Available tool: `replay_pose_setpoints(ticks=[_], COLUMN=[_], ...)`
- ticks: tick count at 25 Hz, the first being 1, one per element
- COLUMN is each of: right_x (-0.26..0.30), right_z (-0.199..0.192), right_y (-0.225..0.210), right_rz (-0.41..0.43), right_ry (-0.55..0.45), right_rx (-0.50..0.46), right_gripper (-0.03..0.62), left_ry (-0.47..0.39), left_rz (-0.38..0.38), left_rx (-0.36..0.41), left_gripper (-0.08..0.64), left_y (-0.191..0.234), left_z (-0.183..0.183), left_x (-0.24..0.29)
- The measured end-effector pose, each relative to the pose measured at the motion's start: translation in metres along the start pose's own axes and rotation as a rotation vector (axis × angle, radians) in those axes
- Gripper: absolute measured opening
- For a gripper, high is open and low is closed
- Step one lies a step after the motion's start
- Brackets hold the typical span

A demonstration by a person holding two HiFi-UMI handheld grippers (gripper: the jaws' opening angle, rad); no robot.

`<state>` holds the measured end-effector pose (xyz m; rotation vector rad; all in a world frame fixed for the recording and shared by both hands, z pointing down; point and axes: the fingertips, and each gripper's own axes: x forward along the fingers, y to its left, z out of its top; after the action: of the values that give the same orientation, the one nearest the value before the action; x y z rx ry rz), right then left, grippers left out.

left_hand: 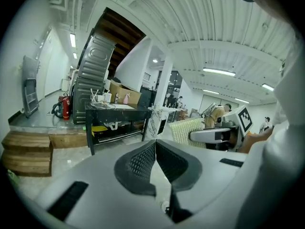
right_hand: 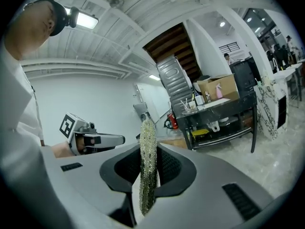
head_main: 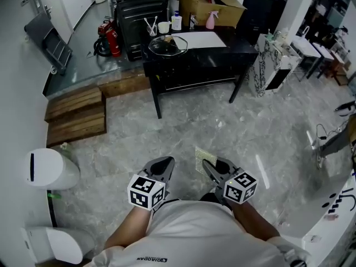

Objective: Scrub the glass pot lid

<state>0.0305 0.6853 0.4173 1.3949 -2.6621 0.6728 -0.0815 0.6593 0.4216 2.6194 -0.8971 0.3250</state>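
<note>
On black table (head_main: 238, 42): glass pot lid (head_main: 167, 44), round, clear, metal-rimmed.

You're standing in a big open work hall, more a lab or test workshop than a home. The grey stone-patterned floor (head_main: 222, 121) spreads wide. The white ribbed ceiling (left_hand: 190, 18) carries strip lights (left_hand: 219, 71). Red fire extinguishers (head_main: 111, 38) sit on a raised platform behind rough wooden steps (head_main: 75, 115). A lone black counter (head_main: 236, 43) makes a staged kitchen corner, with a glass pot lid (head_main: 167, 45) and bottles (head_main: 177, 21) beside a cardboard box (head_main: 214, 4). More workstations (head_main: 311, 49) stand to your right.
</note>
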Motion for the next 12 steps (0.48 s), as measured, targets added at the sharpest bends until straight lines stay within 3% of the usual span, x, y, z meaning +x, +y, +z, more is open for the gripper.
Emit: replay_pose_setpoints(ticks=[3, 7, 12], right_x=[0.004, 0.015, 0.034], right_z=[0.001, -0.002, 0.006], right_y=[0.002, 0.002, -0.01], right_rz=[0.0, 0.022, 0.036], right_ry=[0.0, 0.012, 0.024], right_rx=[-0.002, 0.014, 0.033], right_gripper=[0.081, 0.081, 0.081], left_ry=[-0.001, 0.021, 0.025], left_rz=[-0.021, -0.007, 0.004], left_rx=[-0.059, -0.03, -0.048], left_gripper=[0.015, 0.015, 0.015], left_y=[0.004, 0.015, 0.033], left_z=[0.0, -0.005, -0.005], left_x=[-0.002, 0.001, 0.011])
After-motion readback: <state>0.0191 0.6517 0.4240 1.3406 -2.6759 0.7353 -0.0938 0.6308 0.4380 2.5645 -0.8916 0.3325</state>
